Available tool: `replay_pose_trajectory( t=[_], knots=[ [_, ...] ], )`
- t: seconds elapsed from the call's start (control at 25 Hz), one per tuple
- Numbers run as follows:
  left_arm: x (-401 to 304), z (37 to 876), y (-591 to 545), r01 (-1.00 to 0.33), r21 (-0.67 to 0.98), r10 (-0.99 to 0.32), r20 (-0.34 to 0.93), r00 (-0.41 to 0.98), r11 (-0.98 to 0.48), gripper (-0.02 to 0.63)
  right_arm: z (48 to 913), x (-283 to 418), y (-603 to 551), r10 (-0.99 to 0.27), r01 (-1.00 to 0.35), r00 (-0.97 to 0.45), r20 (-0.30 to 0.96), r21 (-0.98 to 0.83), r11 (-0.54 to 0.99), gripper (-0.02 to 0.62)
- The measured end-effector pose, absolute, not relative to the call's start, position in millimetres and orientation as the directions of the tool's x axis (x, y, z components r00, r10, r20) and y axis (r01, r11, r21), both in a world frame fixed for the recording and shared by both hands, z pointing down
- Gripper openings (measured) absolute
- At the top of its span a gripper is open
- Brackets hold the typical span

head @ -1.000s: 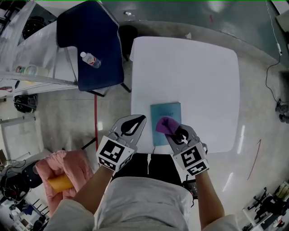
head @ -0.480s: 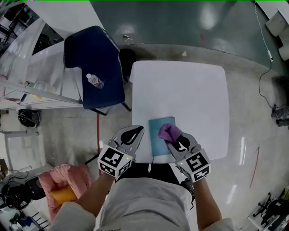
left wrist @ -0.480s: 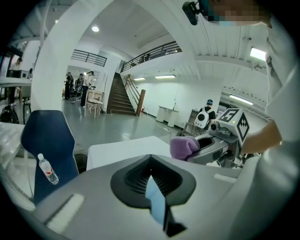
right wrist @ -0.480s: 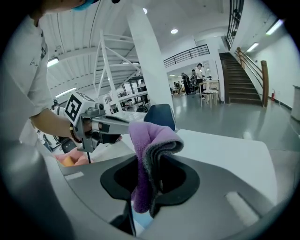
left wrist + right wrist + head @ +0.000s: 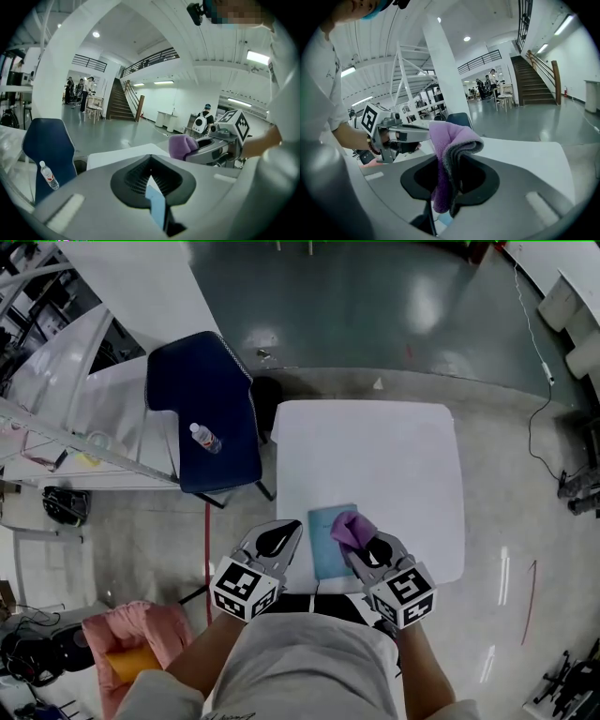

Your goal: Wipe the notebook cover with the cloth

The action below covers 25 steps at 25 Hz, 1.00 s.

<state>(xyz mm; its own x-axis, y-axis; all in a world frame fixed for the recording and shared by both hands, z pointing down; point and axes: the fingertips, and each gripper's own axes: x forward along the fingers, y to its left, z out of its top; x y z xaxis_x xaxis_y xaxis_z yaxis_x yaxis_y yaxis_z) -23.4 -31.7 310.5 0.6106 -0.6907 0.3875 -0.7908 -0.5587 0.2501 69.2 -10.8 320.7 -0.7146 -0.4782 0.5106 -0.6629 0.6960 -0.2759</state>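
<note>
right gripper point(image 5: 356, 540) clenched on purple cloth point(image 5: 344, 527), above notebook point(image 5: 322, 532) right edge | left gripper point(image 5: 289, 529) closed, empty, just left of notebook | table point(image 5: 375, 446) near edge close beside notebook | risk: unpinned notebook sliding off while wiping

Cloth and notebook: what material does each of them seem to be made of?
Cloth: soft fabric, perhaps microfibre. It is purple with a fuzzy nap and hangs in limp folds.
Notebook: the cover is probably card or coated paper. It looks flat, smooth and matte teal, but is too small to be sure.
</note>
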Motion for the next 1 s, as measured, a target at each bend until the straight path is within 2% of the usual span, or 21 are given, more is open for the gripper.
replay_pose_trajectory(
  t=[1.0],
  knots=[
    [-26.4,280.3,-16.6,-0.786,0.228,-0.702,0.356,0.617,-0.575,0.0,287.6,48.2,1.1,-0.468,-0.622,-0.768,0.438,-0.332,0.71,0.107]
  ],
)
